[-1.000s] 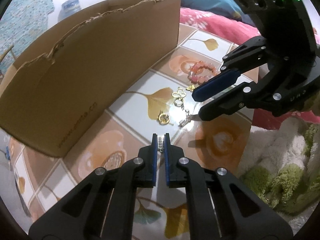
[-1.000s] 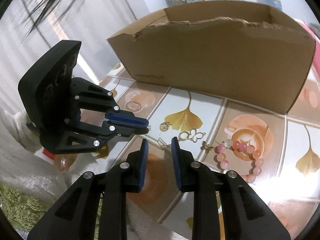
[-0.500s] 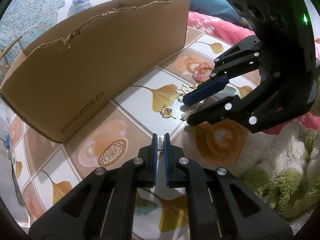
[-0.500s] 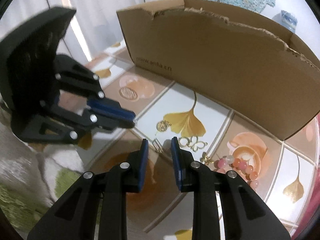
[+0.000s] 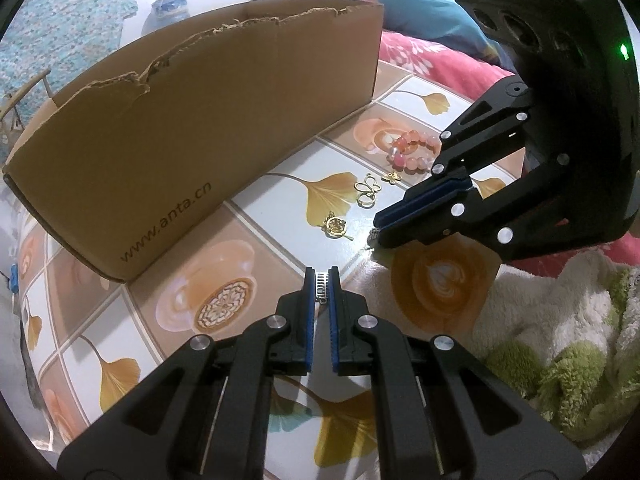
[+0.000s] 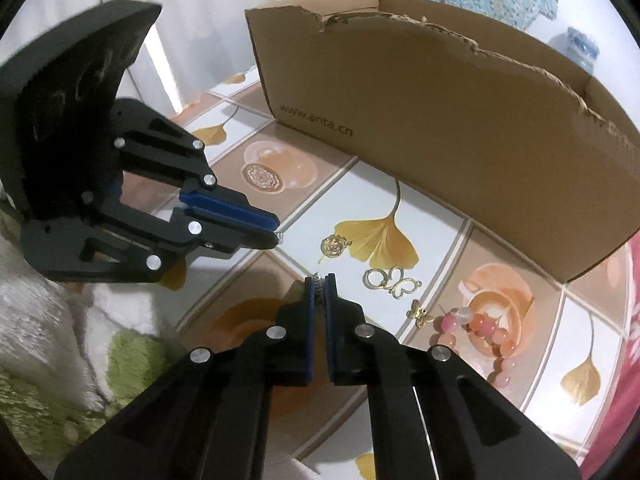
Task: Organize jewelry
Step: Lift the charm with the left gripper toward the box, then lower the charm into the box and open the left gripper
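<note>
Two black claws with blue pads work over a tiled tabletop (image 5: 276,208). The left claw (image 5: 322,280) is clenched on a small silver rhinestone earring (image 5: 322,285). The right claw (image 6: 319,280) is clenched on a matching rhinestone piece (image 6: 317,282) near the tabletop's front edge. Between them and a torn cardboard box (image 5: 192,136) along the far edge lie a round gold pendant (image 5: 335,225), a gold butterfly charm (image 5: 367,191) and a pink bead bracelet (image 5: 412,152).

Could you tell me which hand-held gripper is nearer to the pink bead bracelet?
Right. The right hand-held gripper sits just beside the pink bead bracelet, past the gold charms; the left hand-held gripper is farther off, shut on a small silver piece.
</note>
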A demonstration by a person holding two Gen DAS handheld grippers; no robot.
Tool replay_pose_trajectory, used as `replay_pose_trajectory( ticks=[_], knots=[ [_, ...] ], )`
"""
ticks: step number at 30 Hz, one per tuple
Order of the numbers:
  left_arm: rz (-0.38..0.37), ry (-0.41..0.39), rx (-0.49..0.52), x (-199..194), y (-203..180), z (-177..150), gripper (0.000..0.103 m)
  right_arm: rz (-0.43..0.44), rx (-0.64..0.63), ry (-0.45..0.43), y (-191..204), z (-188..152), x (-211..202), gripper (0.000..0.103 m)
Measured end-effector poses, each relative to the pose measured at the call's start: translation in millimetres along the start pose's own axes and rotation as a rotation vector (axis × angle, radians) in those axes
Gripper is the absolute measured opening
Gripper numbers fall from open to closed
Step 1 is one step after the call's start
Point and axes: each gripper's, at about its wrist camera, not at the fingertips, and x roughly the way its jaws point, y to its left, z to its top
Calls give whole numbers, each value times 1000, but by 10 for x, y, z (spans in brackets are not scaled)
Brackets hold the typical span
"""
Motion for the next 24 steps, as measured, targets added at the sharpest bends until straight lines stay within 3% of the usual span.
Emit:
replay_pose_trajectory(
  ticks=[15, 24],
  knots=[
    [22, -85, -17, -198, 31, -5, 5, -13, 89, -117, -141, 50, -421, 3],
    [63, -204, -49, -632, 41, 191, 5, 0, 118, -293, -246, 276, -932, 3]
  ],
)
